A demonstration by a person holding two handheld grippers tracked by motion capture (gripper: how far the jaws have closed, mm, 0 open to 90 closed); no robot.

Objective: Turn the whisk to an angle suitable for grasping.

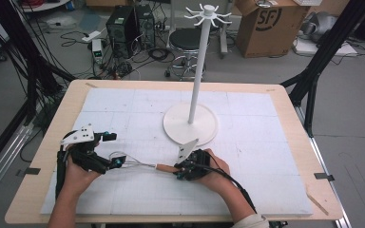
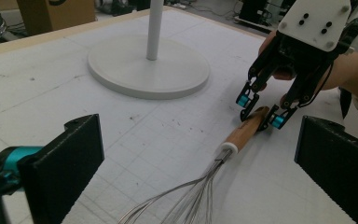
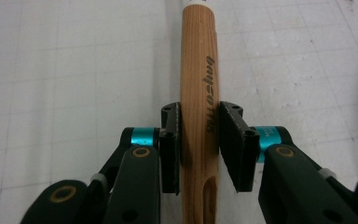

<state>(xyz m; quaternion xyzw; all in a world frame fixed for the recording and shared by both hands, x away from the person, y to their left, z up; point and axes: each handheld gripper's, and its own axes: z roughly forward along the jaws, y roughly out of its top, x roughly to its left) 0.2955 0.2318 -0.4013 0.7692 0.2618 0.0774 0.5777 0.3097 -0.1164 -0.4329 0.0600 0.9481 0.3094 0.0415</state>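
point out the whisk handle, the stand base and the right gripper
whisk handle (image 3: 199, 70), right gripper view, bare wooden shaft
stand base (image 2: 121, 70), left gripper view, flat white disc
right gripper (image 2: 261, 109), left gripper view, midway between its tips

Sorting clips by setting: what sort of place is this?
Probably a lab or workshop: computer towers and loose cables on the floor, a cardboard box, and black frame struts around the table.

Wooden-handled wire whisk (image 2: 223, 154) flat on white mat (image 2: 121, 140), seemingly unlifted.
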